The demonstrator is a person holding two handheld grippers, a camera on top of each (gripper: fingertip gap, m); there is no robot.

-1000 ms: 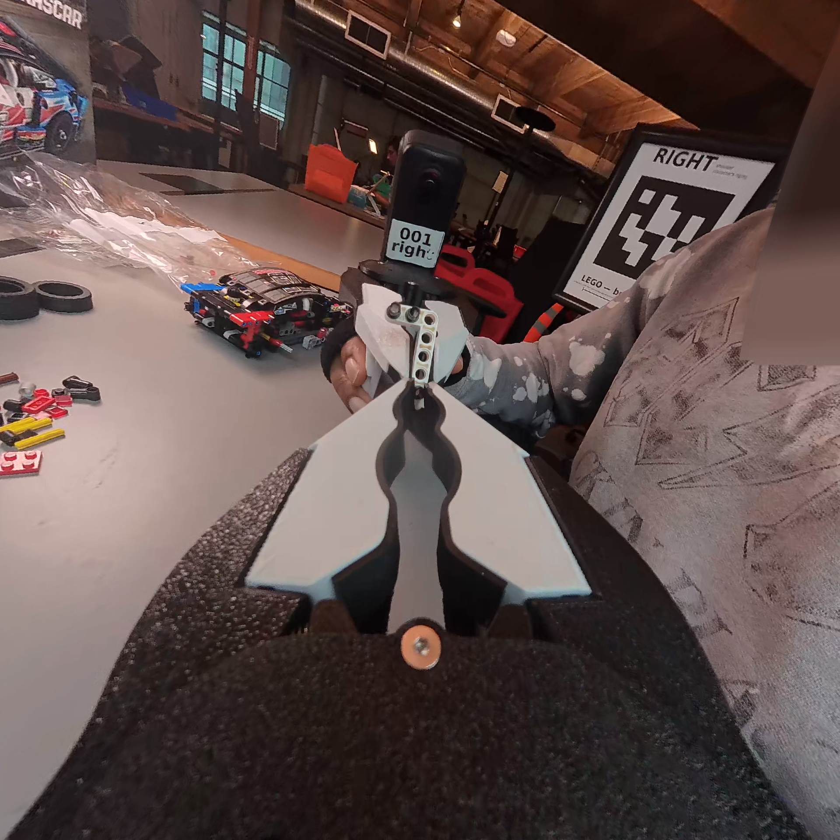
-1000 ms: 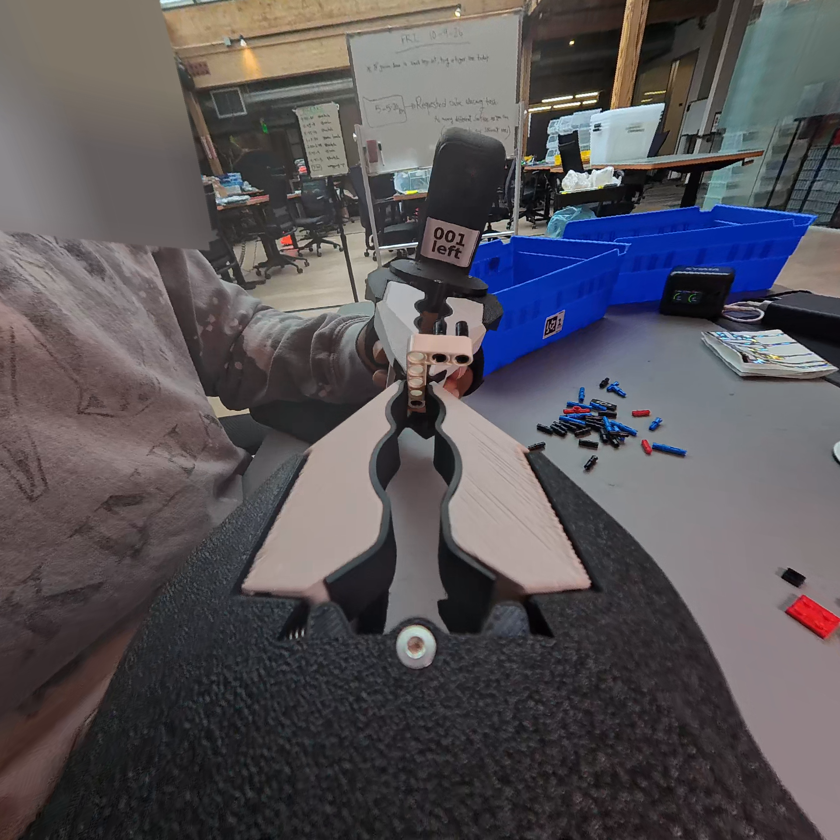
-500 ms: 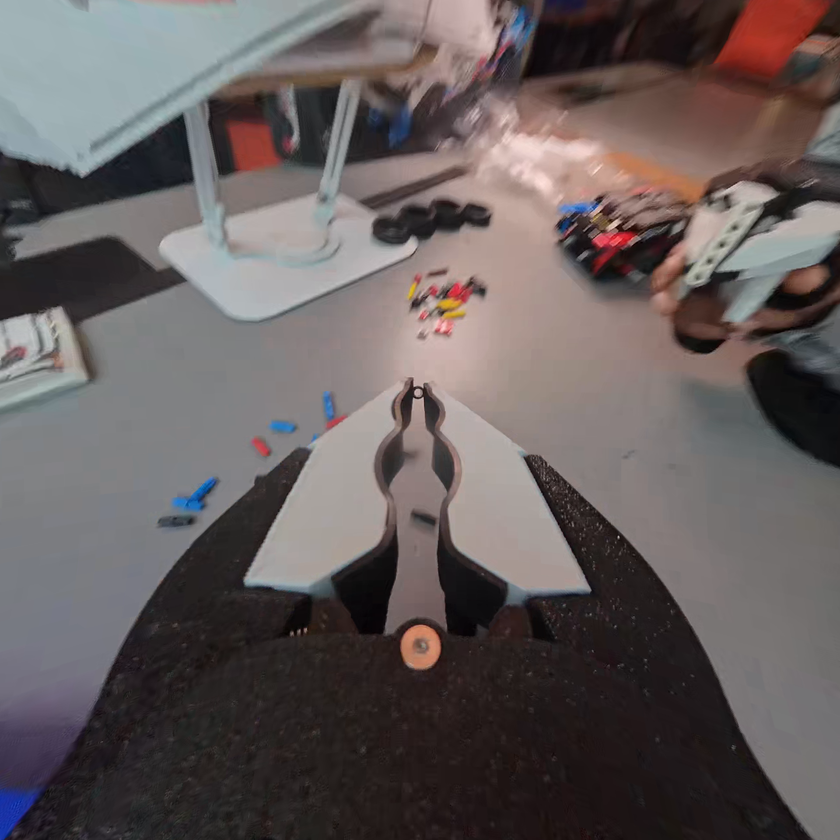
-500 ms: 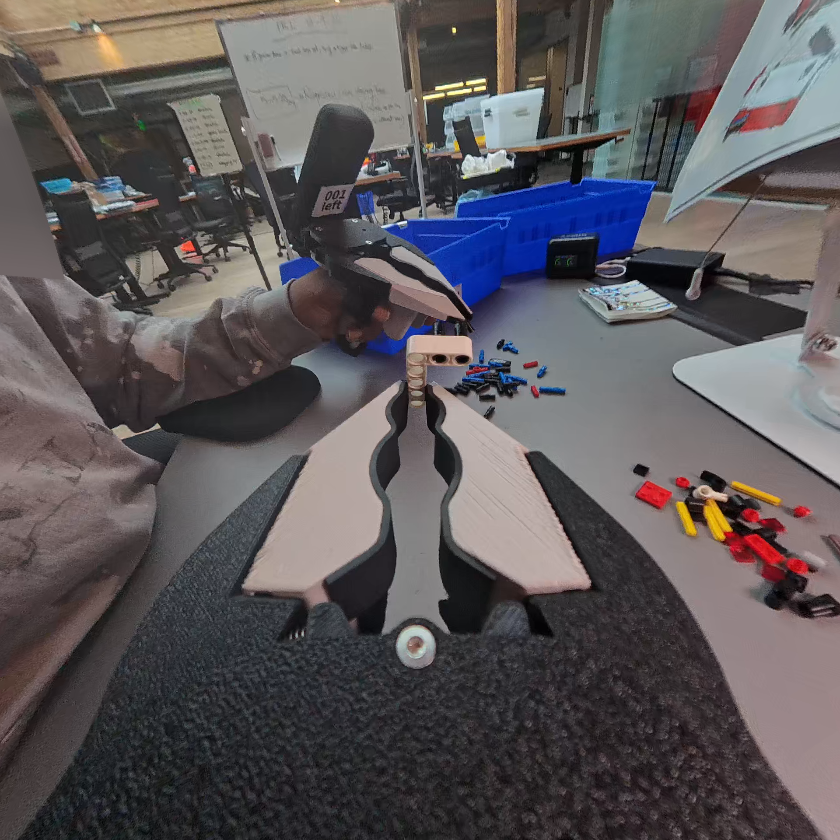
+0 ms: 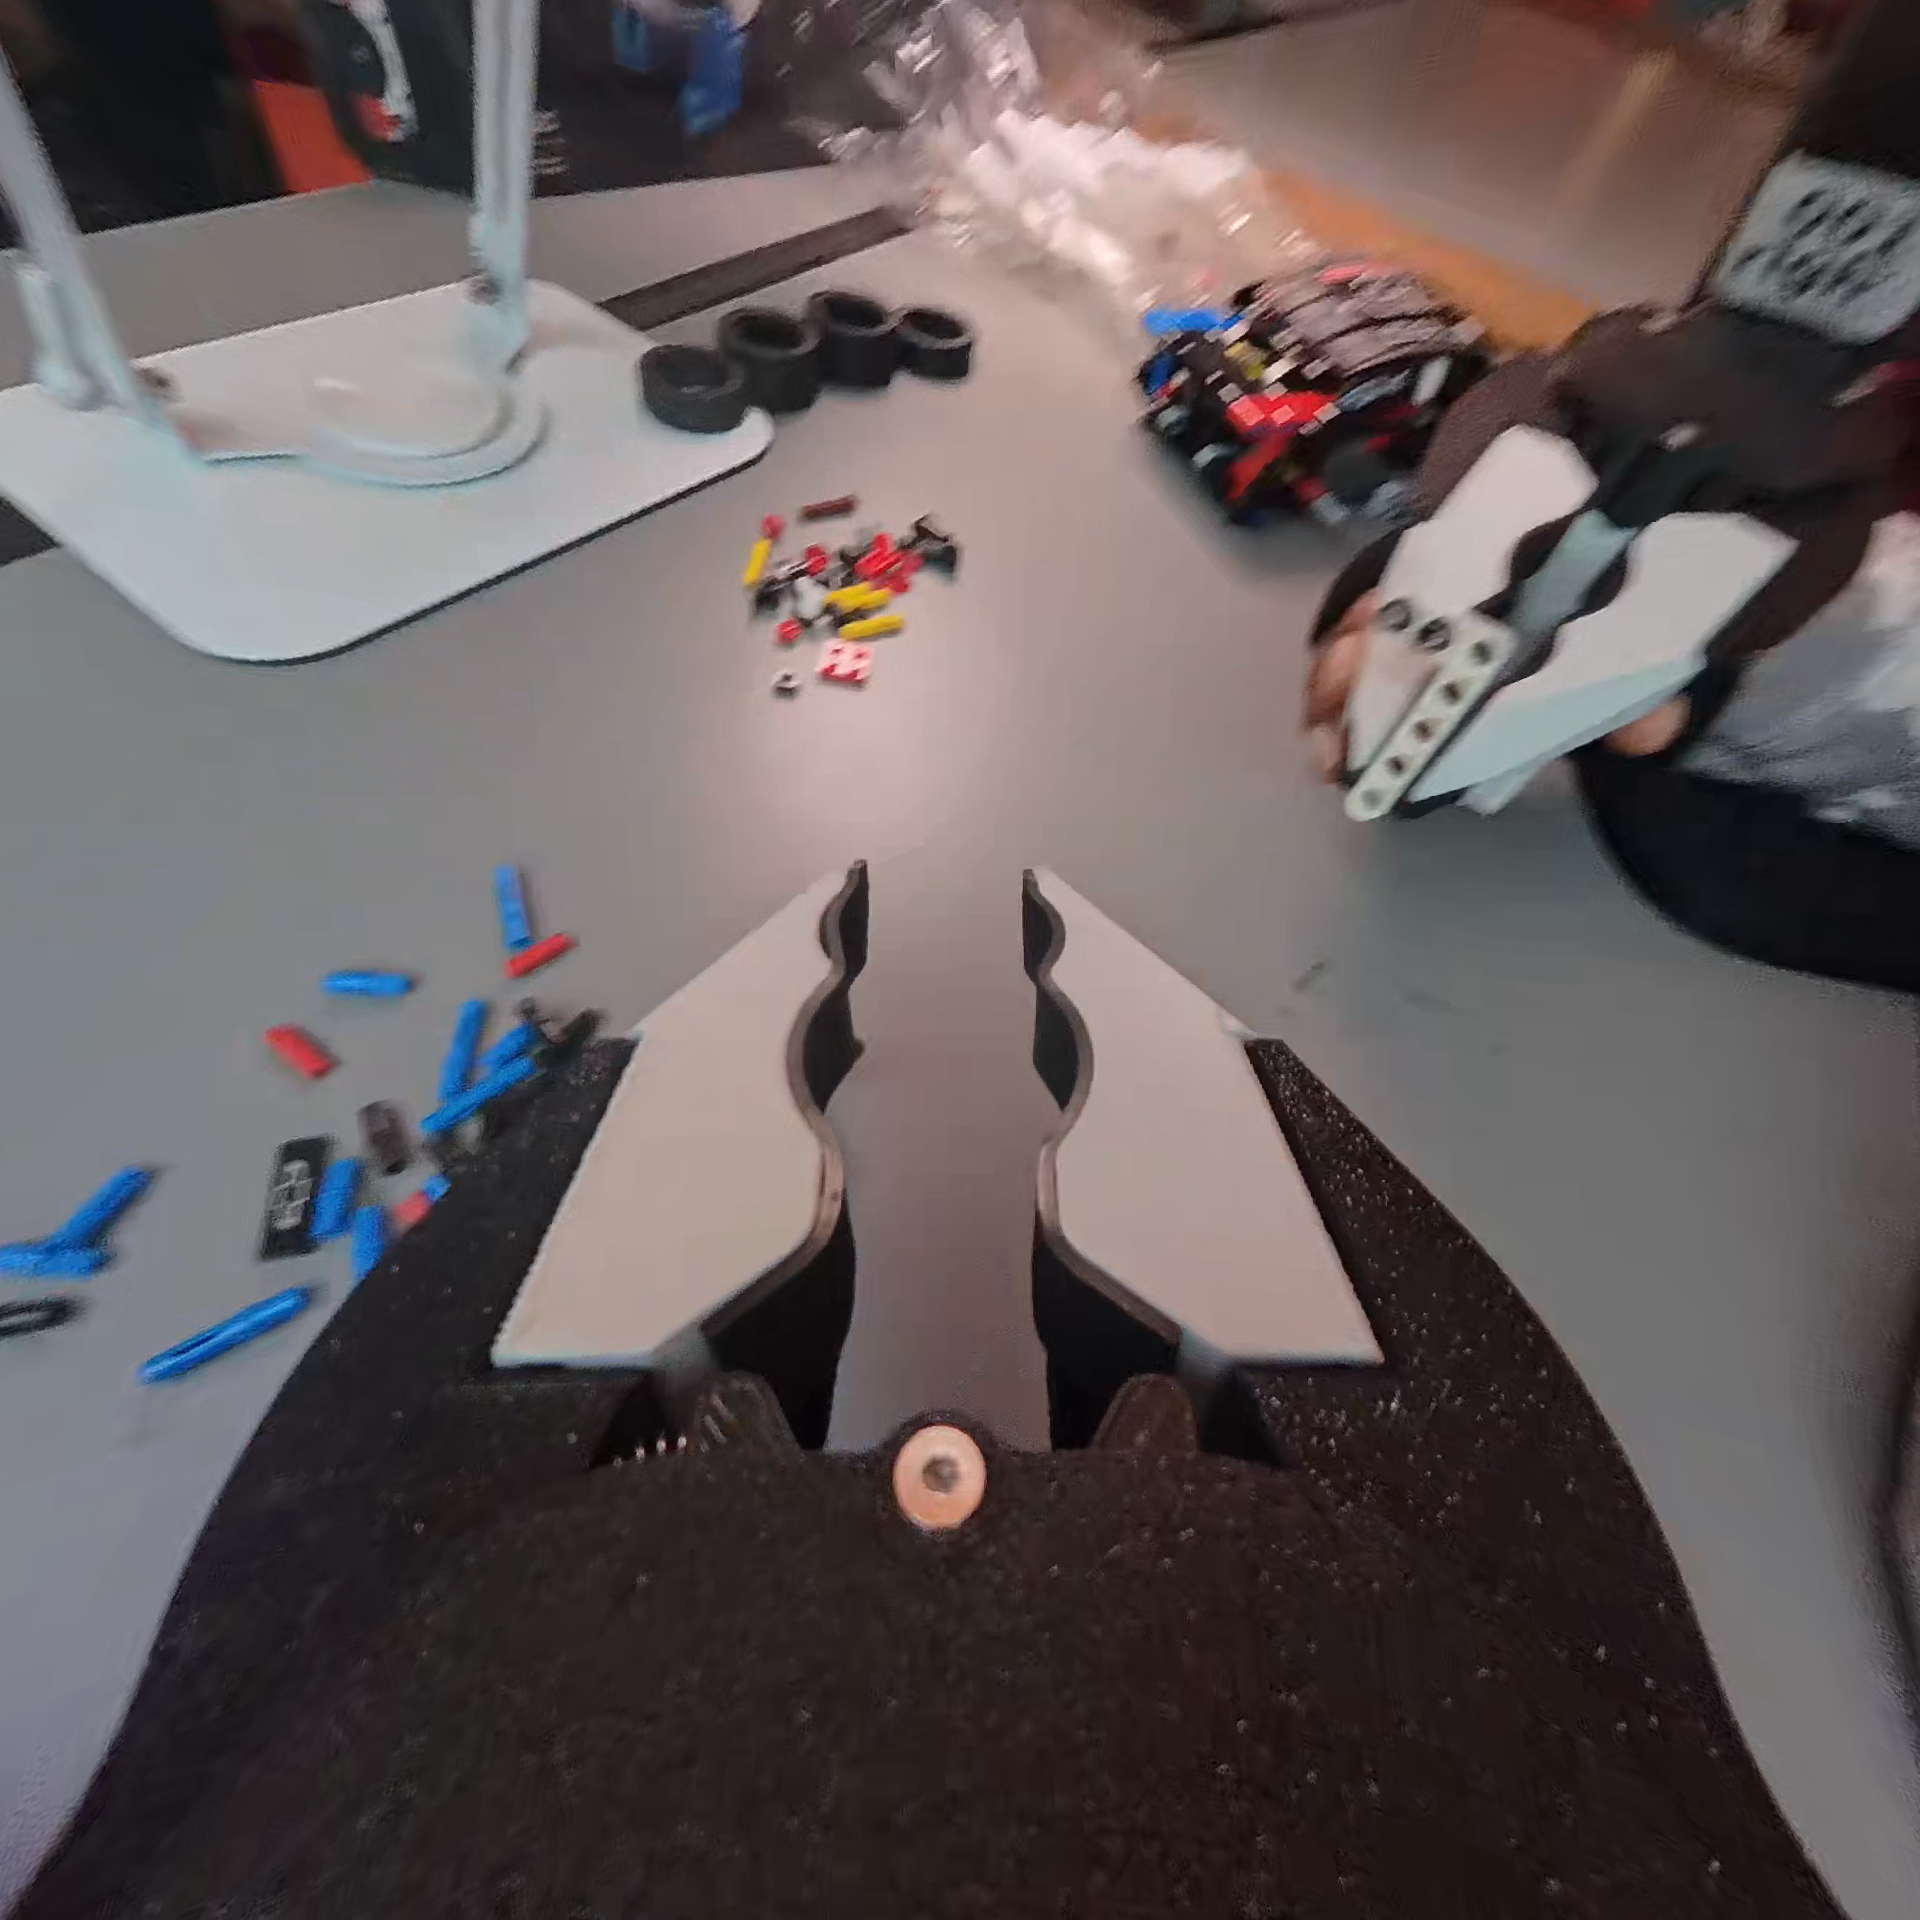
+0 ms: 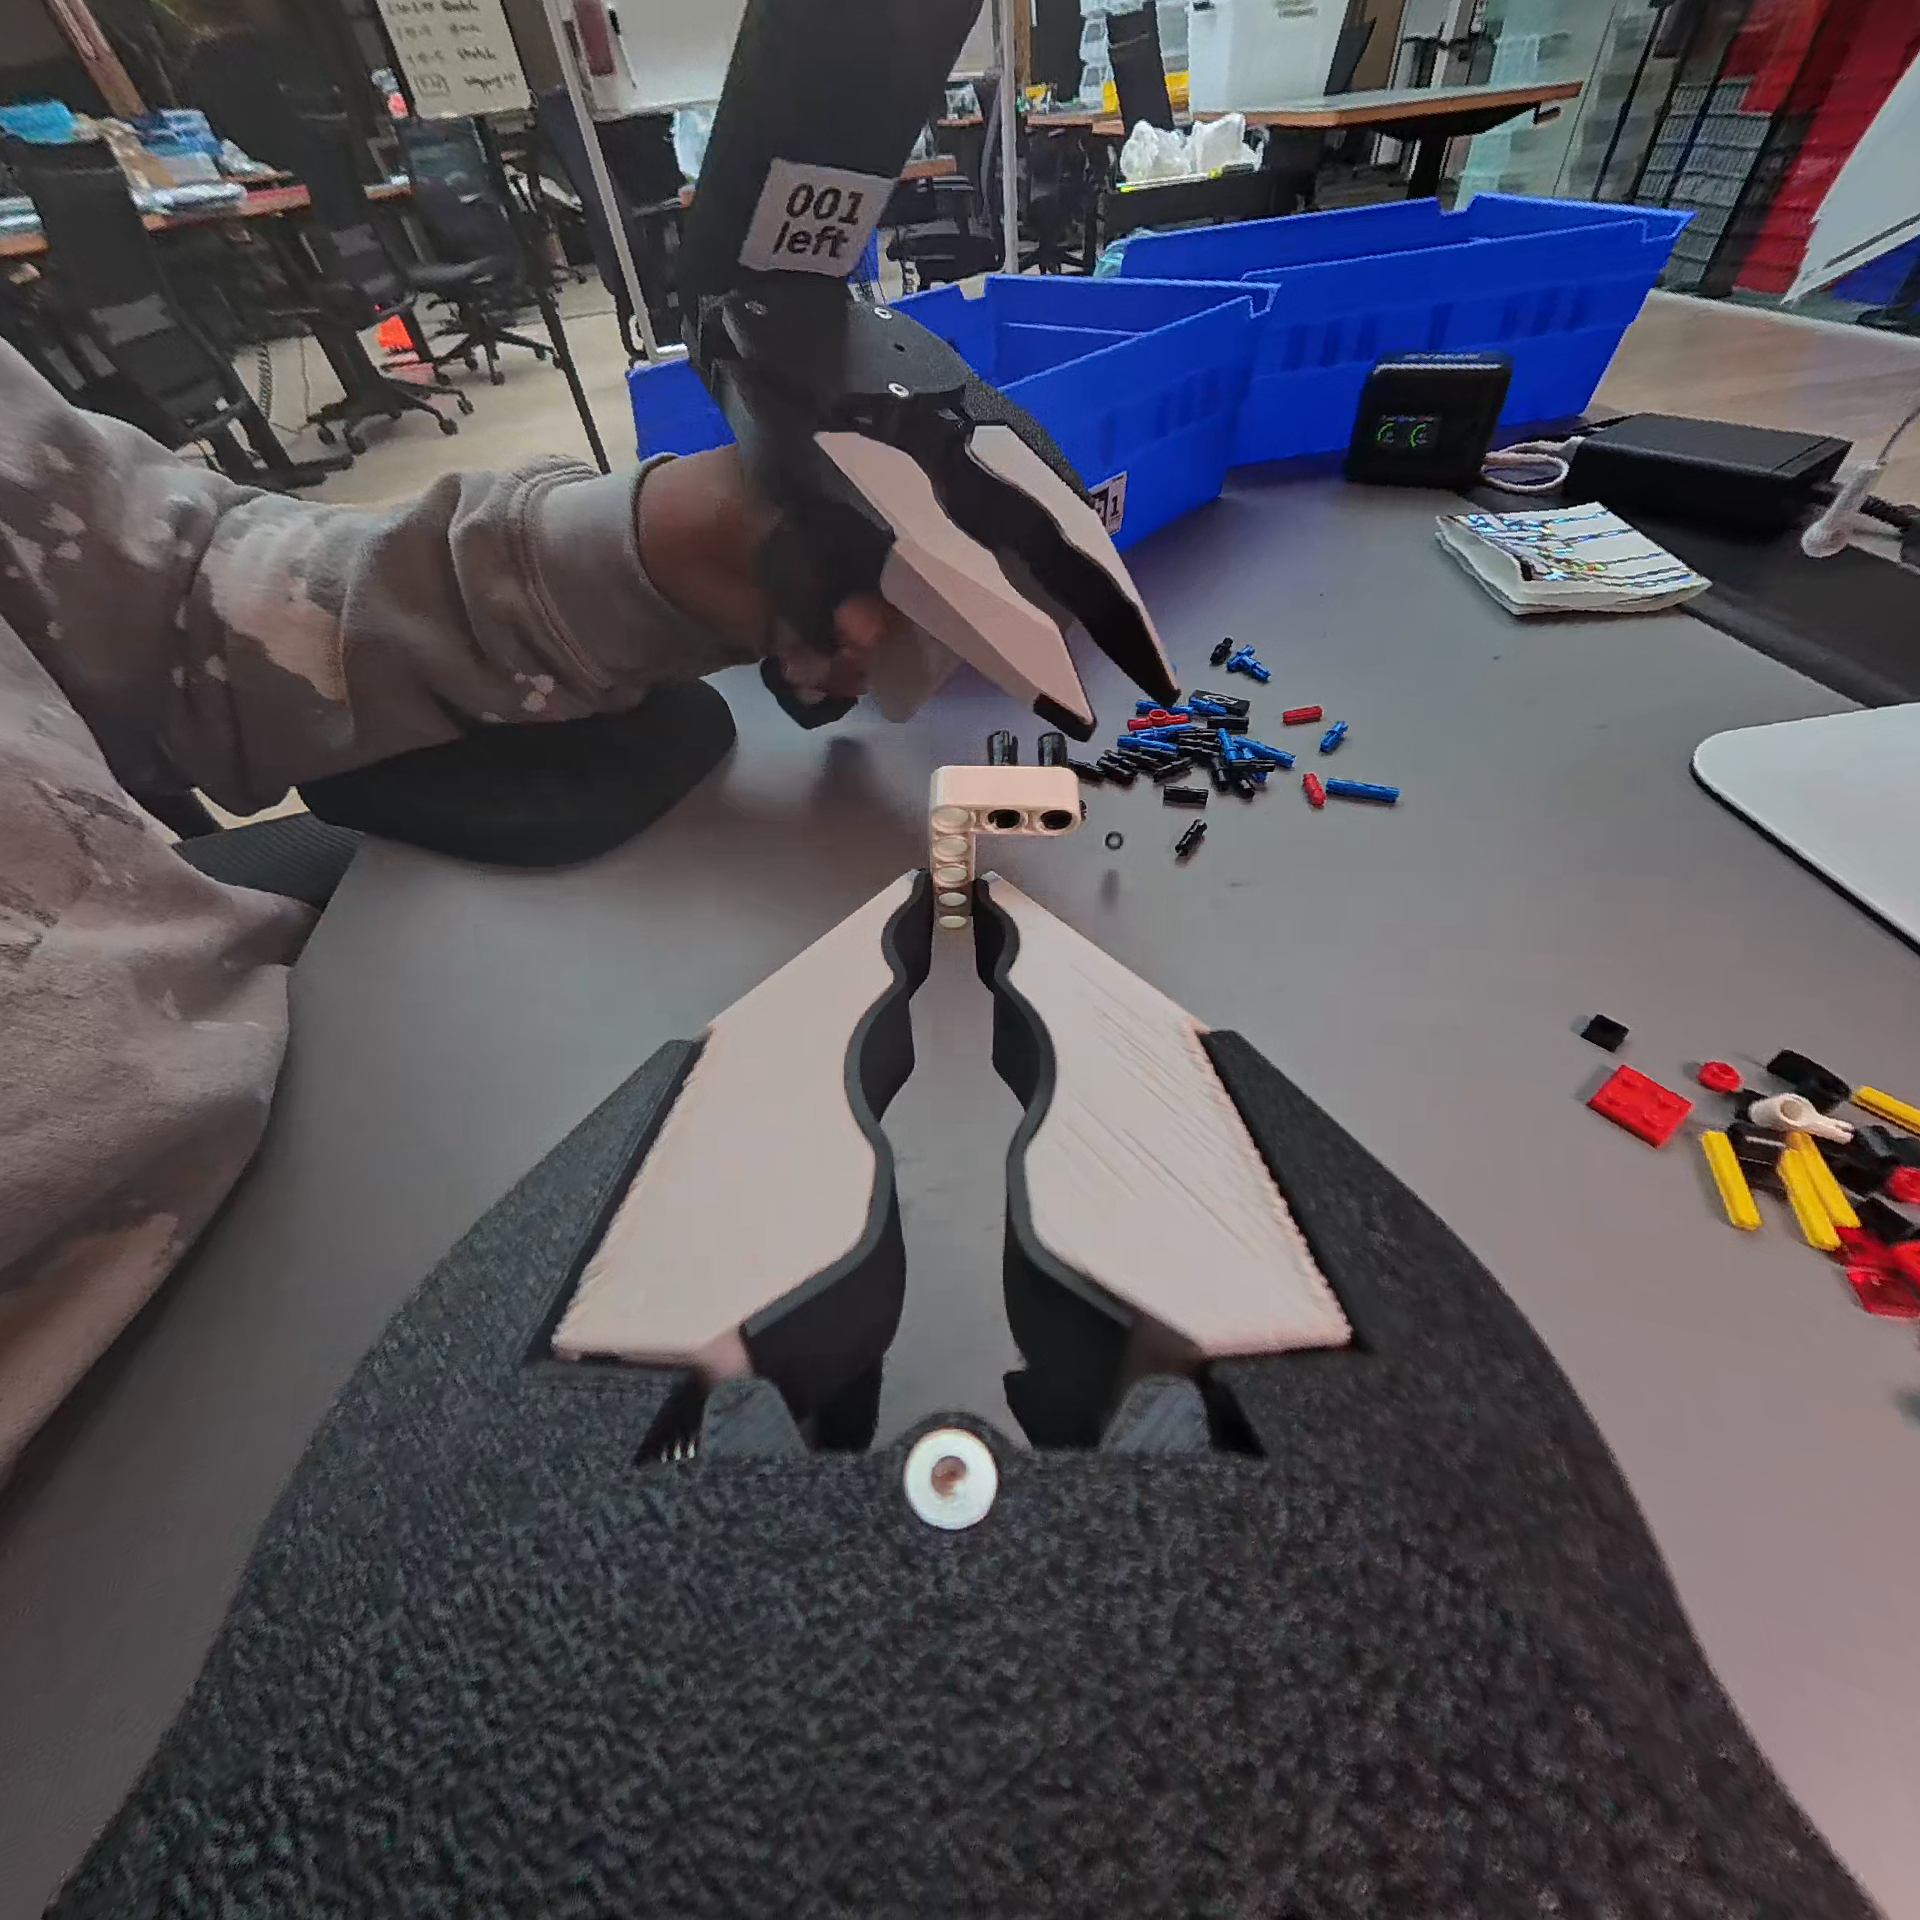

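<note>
Left gripper [image 5: 943, 883] agape above seemingly bare table [image 5: 1039, 727]

Four black tyres [image 5: 805, 358] sit beside a white stand base [image 5: 343, 509] at the far left. Blue bins [image 6: 1299, 332] line the grey table [image 6: 1455, 935]; a blurred model car [image 5: 1299, 416], probably, lies far right.

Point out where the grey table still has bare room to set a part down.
Bare table lies ahead of the open left gripper, between the red-and-yellow parts heap and the right gripper holding the white L-beam. Crowded: the blue and black pins, and the tyres by the stand base.
</note>
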